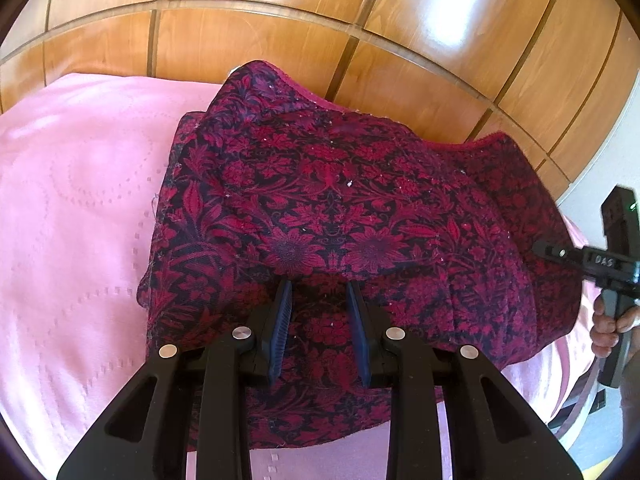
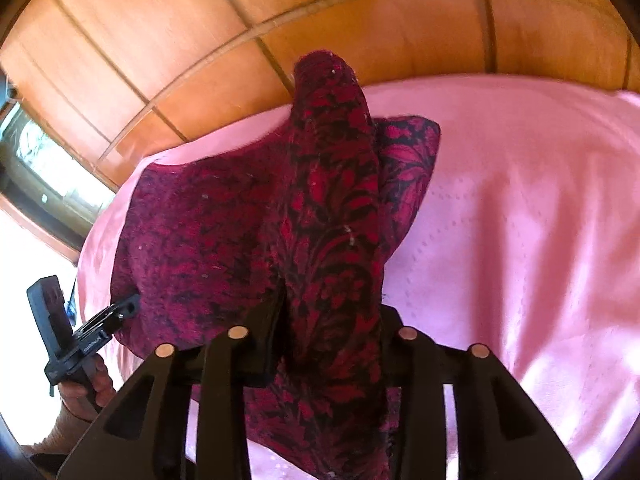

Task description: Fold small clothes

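A glossy orange-brown wooden panelled wall [image 1: 256,44] stands behind a bed spread with a pale pink quilted satin cover [image 1: 76,216]. On that cover lies the dark red and black flower-patterned cloth garment [image 1: 328,208], bunched and partly folded over itself, reaching close to the cover's far edge by the wall.

The left gripper [image 1: 320,332], black with ribbed dark blue pads, hangs over the near part of the garment. Its jaws stand a little apart; the cloth lies beneath and between them, and the pads do not press on it, so it has hold of nothing.

The right gripper [image 2: 332,344] has a thick ridge of the same garment running up between its fingers, lifted into a peak above the rest of the cloth. Its jaws are closed in on that fold, and its far pad is hidden behind the fabric.

A hand [image 2: 86,388] wraps the left gripper's handle at the edge of the right wrist view.
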